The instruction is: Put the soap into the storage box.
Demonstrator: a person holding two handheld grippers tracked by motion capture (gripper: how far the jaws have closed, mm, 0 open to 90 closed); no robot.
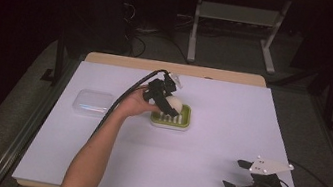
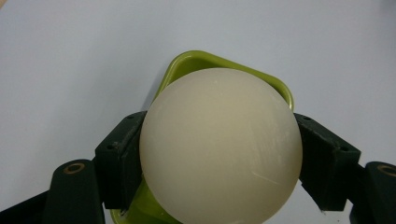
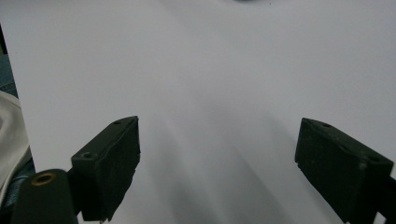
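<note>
A cream-white ball (image 1: 173, 104) is held just above a small green slotted tray (image 1: 184, 123) in the middle of the table. My left gripper (image 1: 167, 100) is shut on the ball, one jaw on each side of it. In the left gripper view the ball (image 2: 219, 144) covers most of the green tray (image 2: 196, 60), and the black pads (image 2: 122, 158) press its sides. My right gripper (image 1: 237, 174) rests low at the near right of the table, open, with nothing between its jaws. The right gripper view has its pads (image 3: 109, 163) wide apart over bare white surface.
A clear plastic lidded box (image 1: 92, 102) sits left of the green tray. The white table sheet (image 1: 205, 155) spreads wide between the two grippers. Table legs and cables stand on the dark floor beyond the far edge.
</note>
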